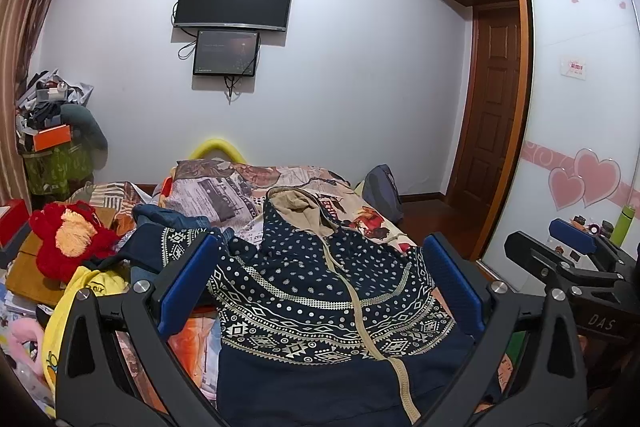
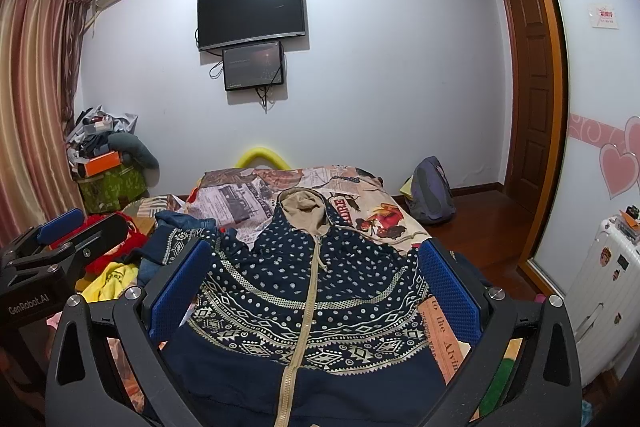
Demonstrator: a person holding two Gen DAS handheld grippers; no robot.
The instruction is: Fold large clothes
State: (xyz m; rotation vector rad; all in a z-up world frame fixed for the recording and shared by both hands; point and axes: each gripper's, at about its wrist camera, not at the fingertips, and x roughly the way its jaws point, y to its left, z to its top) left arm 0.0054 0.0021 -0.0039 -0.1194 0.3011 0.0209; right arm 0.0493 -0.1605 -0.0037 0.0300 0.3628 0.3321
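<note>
My left gripper [image 1: 320,279] hangs with its jaws spread wide, holding nothing; my right gripper [image 2: 316,283] likewise gapes, empty; between both pairs of jaws lies the navy patterned hoodie [image 1: 320,291], front up on the bed [image 1: 224,195], zip closed, tan-lined hood [image 2: 304,205] pointing toward the far wall; its right edge runs close to the bed's side, with bare wood floor [image 2: 476,223] beyond; its left sleeve [image 1: 176,239] trails into a crowded heap, a yellow garment [image 1: 72,311] and a red plush toy [image 1: 72,239] just beside it.
</note>
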